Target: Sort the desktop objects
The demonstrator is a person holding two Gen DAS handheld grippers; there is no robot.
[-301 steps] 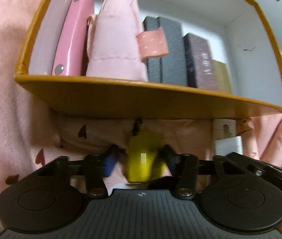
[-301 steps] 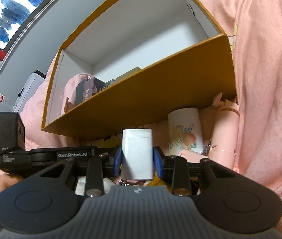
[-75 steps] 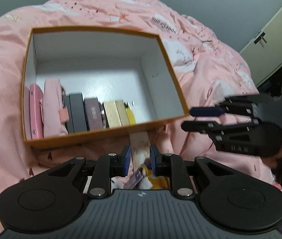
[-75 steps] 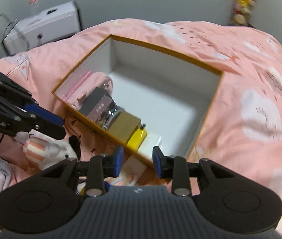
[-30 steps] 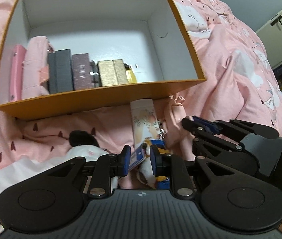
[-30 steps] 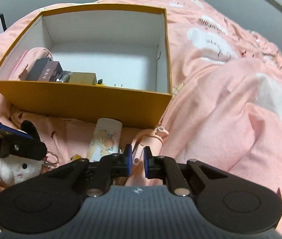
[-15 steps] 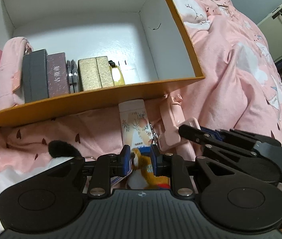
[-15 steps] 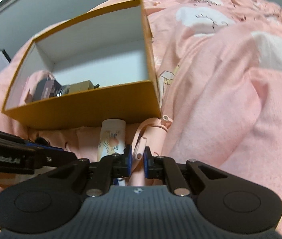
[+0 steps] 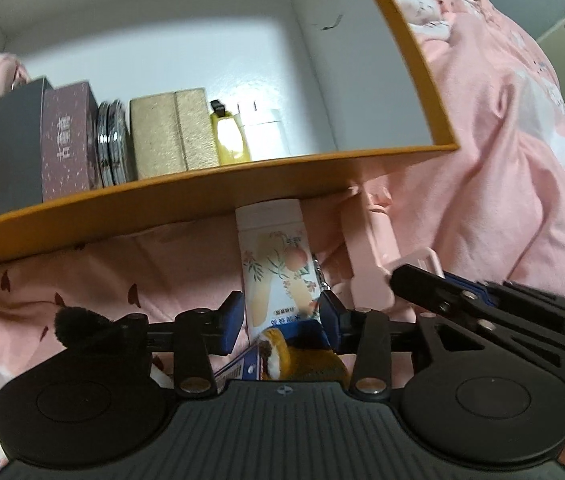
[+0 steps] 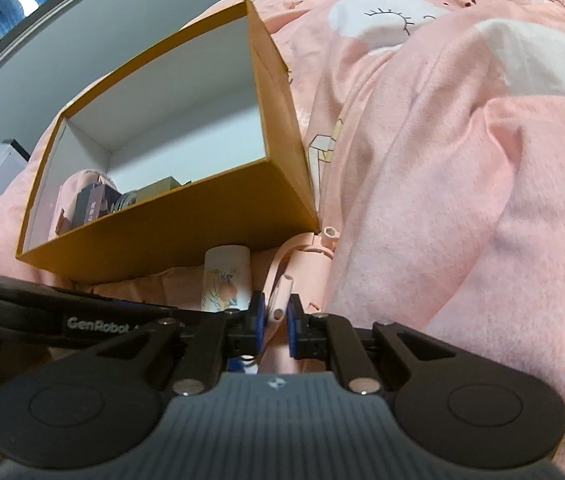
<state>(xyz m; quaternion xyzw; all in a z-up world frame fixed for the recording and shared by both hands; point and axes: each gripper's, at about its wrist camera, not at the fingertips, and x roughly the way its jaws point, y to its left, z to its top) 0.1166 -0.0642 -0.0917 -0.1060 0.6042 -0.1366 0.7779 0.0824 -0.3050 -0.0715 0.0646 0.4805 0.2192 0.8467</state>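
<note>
A white tube with a peach print (image 9: 278,256) lies on the pink bedding, its cap against the front wall of the orange box (image 9: 202,196). My left gripper (image 9: 281,314) straddles the tube's lower end; its jaws are opening and the blue pads stand just off the tube's sides. To the right lies a pink plastic item (image 9: 370,248) with a strap. My right gripper (image 10: 275,316) is shut on a thin pink tube-like part of that item (image 10: 280,300). From the right wrist, the white tube (image 10: 226,276) shows left of the pads.
The box holds a pink pouch, a grey box (image 9: 16,148), a maroon box, a silver tin, gold boxes (image 9: 174,136), a yellow piece and a white charger (image 9: 264,136); its right half is bare. A plush with a black ear (image 9: 74,320) and a brown keychain toy (image 9: 286,360) lie near me.
My left gripper has sunk toward the white tube and its jaws have spread around it. The right gripper has rolled and stays shut on the pink part.
</note>
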